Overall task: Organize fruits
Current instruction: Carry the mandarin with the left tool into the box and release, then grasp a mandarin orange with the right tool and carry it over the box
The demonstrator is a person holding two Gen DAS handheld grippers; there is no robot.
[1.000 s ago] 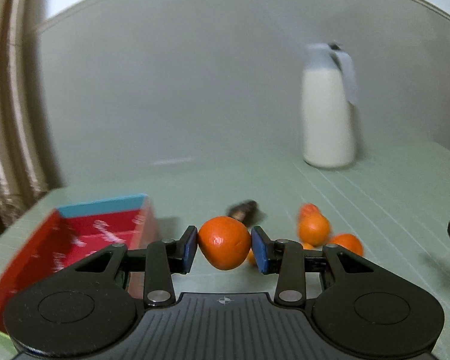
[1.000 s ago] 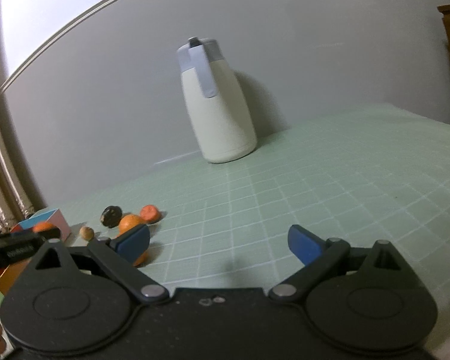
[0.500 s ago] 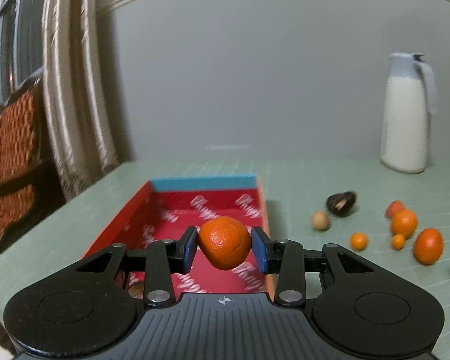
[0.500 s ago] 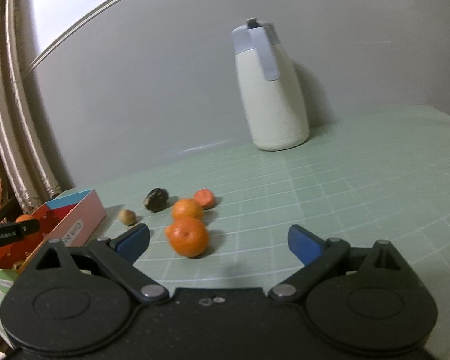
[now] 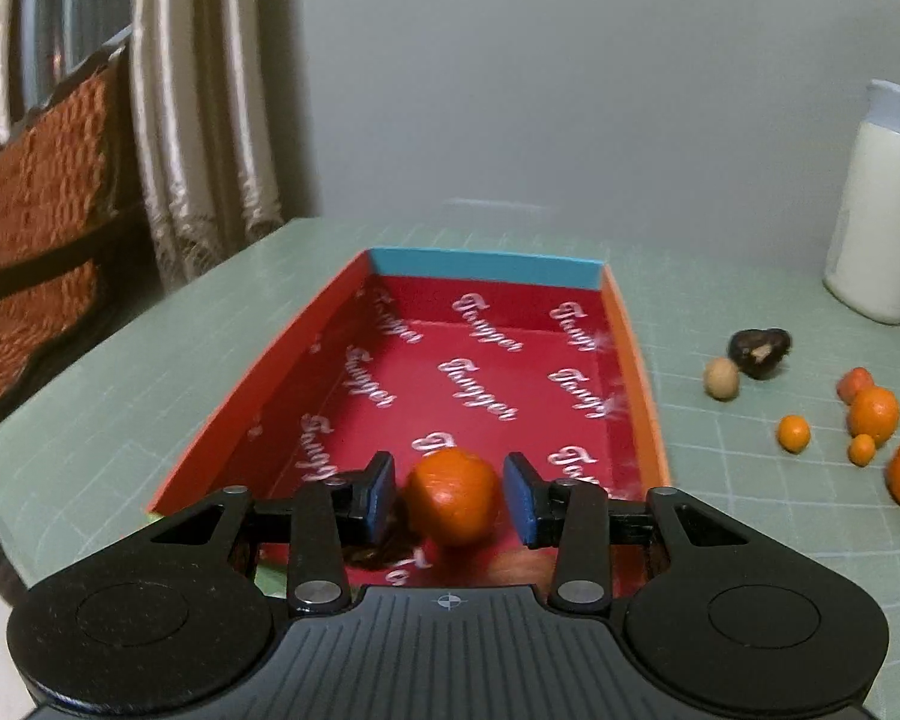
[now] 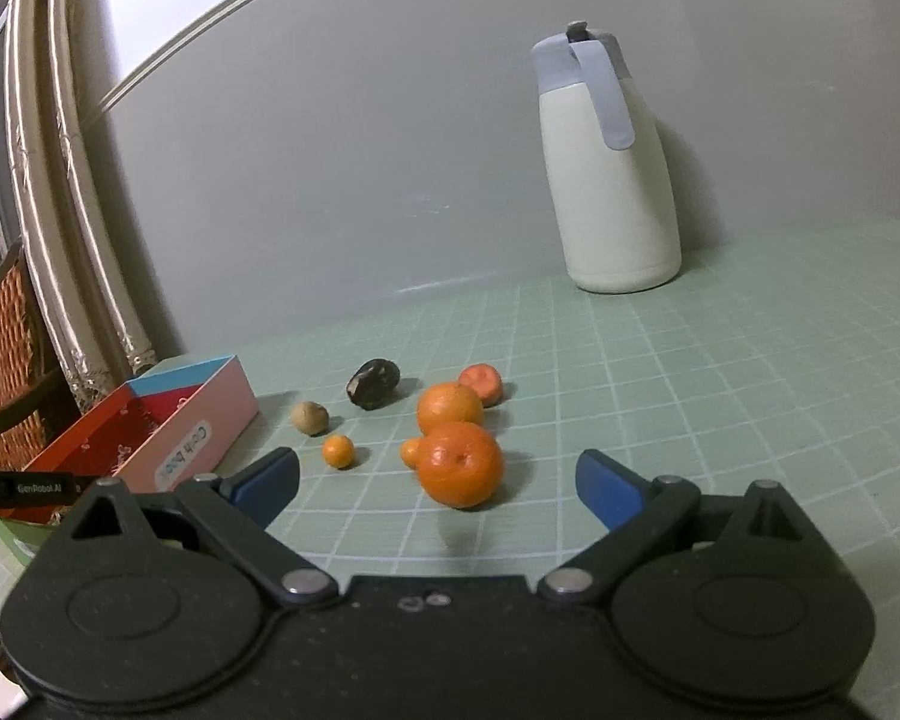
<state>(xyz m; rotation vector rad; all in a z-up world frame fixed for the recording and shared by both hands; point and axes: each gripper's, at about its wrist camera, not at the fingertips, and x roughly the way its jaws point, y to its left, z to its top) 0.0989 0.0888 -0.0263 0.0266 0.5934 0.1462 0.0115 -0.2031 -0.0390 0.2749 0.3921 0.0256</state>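
Note:
My left gripper [image 5: 450,495] hangs over the near end of the red box [image 5: 330,324]. Its jaws stand apart with small gaps on both sides of an orange [image 5: 453,495] that sits between them, low in the box. A dark fruit [image 5: 384,546] lies in the box beside it. My right gripper [image 6: 438,483] is open and empty, just short of a large orange [image 6: 461,463] on the green table [image 6: 720,390]. Behind it lie another orange [image 6: 449,405], two tiny oranges [image 6: 338,450] [image 6: 411,452], a reddish fruit [image 6: 482,383], a brown nut [image 6: 309,417] and a dark fruit [image 6: 373,383].
A white thermos jug [image 6: 609,180] stands at the back against the grey wall. The red box [image 6: 150,420] lies at the table's left side, near curtains [image 5: 204,120] and a wicker chair [image 5: 36,180]. The loose fruits also show right of the box [image 5: 870,414].
My left gripper swung left over the red box, lowered, and opened off the orange. My right gripper moved closer to the large orange and stayed open.

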